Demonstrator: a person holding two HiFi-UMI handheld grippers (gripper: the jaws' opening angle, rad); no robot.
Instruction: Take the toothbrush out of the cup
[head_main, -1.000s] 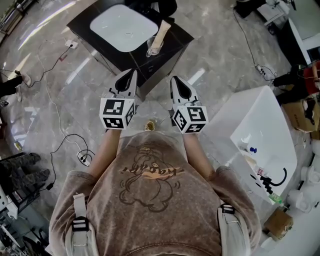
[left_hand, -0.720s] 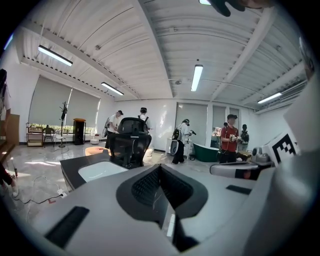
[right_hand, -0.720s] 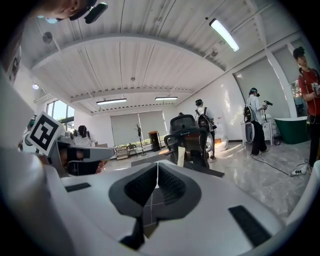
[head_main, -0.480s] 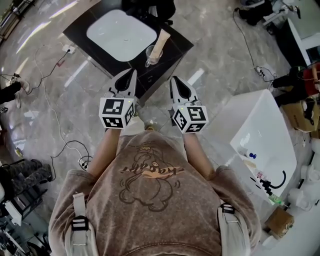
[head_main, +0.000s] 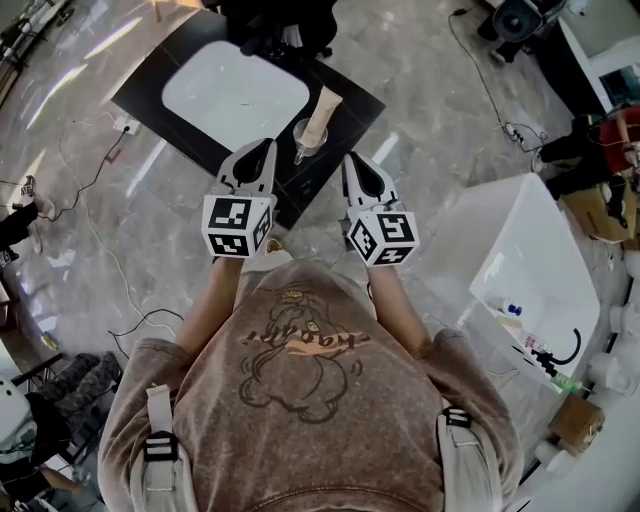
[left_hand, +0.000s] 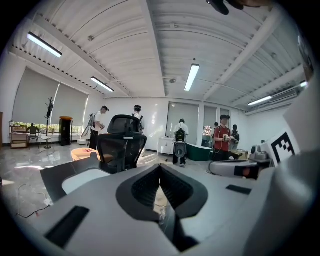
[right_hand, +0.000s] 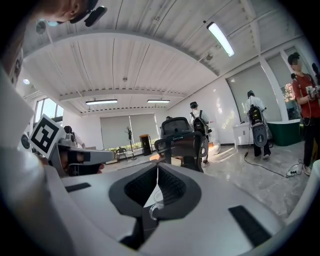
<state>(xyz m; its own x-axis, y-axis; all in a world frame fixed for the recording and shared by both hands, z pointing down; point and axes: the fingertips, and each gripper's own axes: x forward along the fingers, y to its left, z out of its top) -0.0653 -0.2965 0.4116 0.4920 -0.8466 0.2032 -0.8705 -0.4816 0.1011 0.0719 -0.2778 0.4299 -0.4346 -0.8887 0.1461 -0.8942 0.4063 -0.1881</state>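
Note:
A clear cup (head_main: 303, 134) stands on the near right part of a black counter (head_main: 345, 88). A long beige item (head_main: 320, 105), apparently the toothbrush, leans out of it towards the far side. My left gripper (head_main: 262, 147) hovers over the counter's near corner, just left of the cup, with its jaws together and nothing between them. My right gripper (head_main: 351, 160) is over the floor just right of the cup, also shut and empty. A sliver of the cup (right_hand: 154, 207) shows under the right gripper's (right_hand: 158, 166) closed tips. The left gripper (left_hand: 160, 167) shows the same closed line.
A white basin (head_main: 235, 90) is set in the counter beside the cup. A black office chair (left_hand: 120, 145) stands behind the counter. A white tub (head_main: 530, 250) with small items sits at the right. Cables (head_main: 90, 150) lie on the marble floor; several people stand far back.
Both grippers have moved forward together towards the counter. The cup, well ahead of them a second ago, now lies between their tips. Both stay shut.

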